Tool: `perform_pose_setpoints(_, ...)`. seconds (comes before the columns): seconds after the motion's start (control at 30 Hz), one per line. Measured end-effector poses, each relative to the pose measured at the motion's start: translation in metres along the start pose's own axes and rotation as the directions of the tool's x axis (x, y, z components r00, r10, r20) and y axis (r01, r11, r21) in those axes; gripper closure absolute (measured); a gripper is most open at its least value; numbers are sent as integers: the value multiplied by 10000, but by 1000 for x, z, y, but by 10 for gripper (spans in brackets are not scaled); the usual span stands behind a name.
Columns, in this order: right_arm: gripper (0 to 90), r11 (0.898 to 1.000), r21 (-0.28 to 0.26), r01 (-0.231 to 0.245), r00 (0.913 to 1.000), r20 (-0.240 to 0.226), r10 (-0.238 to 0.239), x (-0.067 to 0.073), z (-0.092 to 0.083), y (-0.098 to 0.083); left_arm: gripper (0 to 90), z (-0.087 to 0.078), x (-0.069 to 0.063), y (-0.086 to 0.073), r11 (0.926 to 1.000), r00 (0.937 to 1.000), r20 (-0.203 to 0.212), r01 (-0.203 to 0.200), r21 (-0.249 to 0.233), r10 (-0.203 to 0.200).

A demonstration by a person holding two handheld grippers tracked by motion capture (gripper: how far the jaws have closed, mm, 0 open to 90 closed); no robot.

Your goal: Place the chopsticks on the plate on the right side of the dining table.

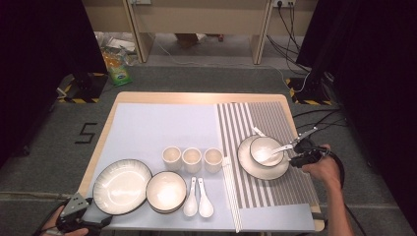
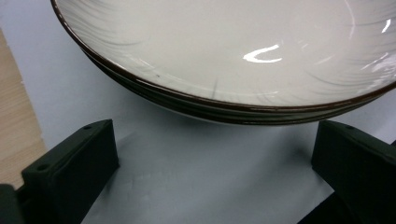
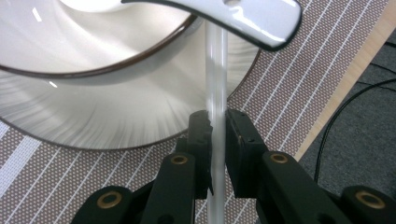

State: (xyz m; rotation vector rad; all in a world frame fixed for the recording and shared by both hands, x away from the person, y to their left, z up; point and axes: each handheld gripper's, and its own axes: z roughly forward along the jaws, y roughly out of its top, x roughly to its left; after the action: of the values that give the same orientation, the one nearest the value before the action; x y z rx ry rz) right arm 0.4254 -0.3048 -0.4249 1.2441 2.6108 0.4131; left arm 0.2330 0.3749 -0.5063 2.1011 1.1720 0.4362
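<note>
My right gripper (image 1: 296, 153) (image 3: 217, 123) is at the right side of the striped mat (image 1: 275, 191), shut on a thin pale chopstick (image 3: 216, 70). The stick runs from the jaws over the plate (image 1: 251, 168) (image 3: 140, 116) and under the handle of a white spoon (image 1: 270, 152) (image 3: 243, 14). That spoon rests in the bowl (image 1: 255, 142) (image 3: 70, 51) standing on the plate. My left gripper (image 1: 96, 220) (image 2: 210, 158) sits at the near left corner of the table, open. Its jaws stand wide apart just short of the rim of a large plate (image 1: 121, 186) (image 2: 224, 56).
Three cups (image 1: 192, 160) stand in a row at mid-table on the blue mat (image 1: 157, 128). Near the front are a stack of small bowls (image 1: 166, 191), two white spoons (image 1: 197, 199) and more chopsticks (image 1: 230, 191) along the mats' seam. Cables lie on the floor at the right.
</note>
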Motion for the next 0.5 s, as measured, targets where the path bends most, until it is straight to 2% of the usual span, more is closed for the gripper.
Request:
perform_pose_setpoints(0.43, 807, 9994, 145, 300, 9993, 216, -303, 1, 1, 11, 0, 0, 0, 0, 10000, 10000, -12, -11, 12, 11)
perform_pose_setpoints(0.5, 807, 9997, 4, 233, 9996, 154, -233, 1, 0, 13, 0, 0, 0, 0, 10000, 10000, -14, -6, 9, 6)
